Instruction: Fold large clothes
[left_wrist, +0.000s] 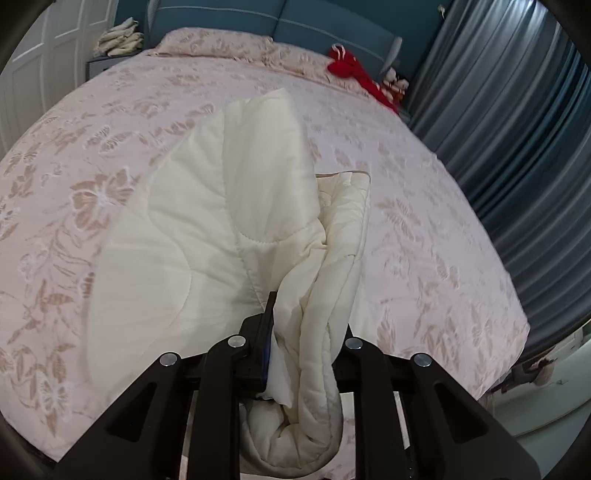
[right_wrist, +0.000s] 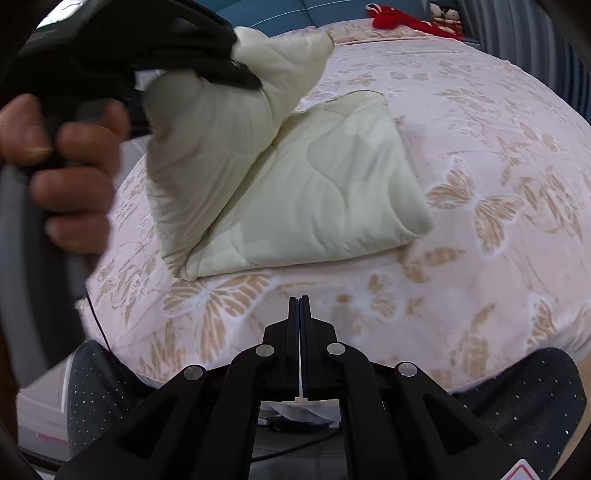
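A: Clamping a bunched fold of the cream quilt (left_wrist: 221, 206) in the left gripper (left_wrist: 295, 332), lifted above the floral bedspread (left_wrist: 424, 221).

B: Resting partly folded at 12 o'clock of the right gripper (right_wrist: 300, 301), fingers pressed together, holding nothing.

Left claw (left_wrist: 291, 314): matte black linkage arms, four round silver pivot pins, blue pad strip along one finger's inner face. Right claw (right_wrist: 300, 299): same black arms and four silver pins, thin blue pads, white sliver low in the seam. Corner of a red-edged warning sticker, bottom right of right wrist view. Left hand (right_wrist: 62, 173): bare brownish skin, short nails, on a grey handle, possibly rubber, blurred.
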